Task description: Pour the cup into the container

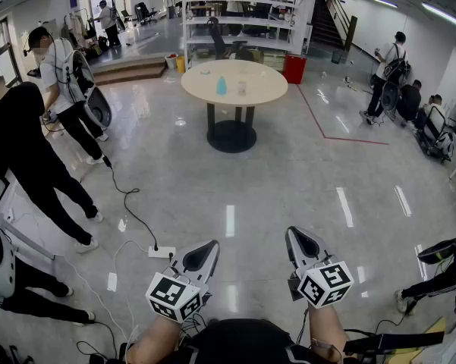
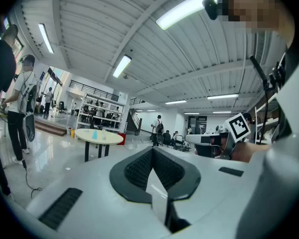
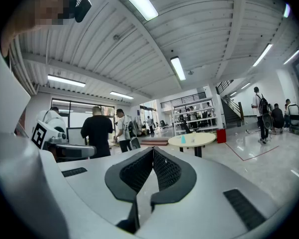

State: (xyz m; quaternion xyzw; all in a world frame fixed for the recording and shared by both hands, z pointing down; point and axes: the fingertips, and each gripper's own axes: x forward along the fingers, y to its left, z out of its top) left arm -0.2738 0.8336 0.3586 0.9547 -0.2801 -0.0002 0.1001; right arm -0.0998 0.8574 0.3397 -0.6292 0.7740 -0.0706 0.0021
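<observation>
Head view: the left gripper [image 1: 209,247] and right gripper [image 1: 293,234] hang well short of the round table [image 1: 269,91], where what look like a clear cup [image 1: 242,88] and a blue container [image 1: 221,86] stand side by side. Left gripper view, then right gripper view: jaws closed together, nothing between. I'd say pouring hasn't begun; next comes reaching the table and opening for the cup.

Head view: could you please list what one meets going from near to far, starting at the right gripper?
The right gripper → round beige table on a black pedestal → red bin → white shelving rack.
</observation>
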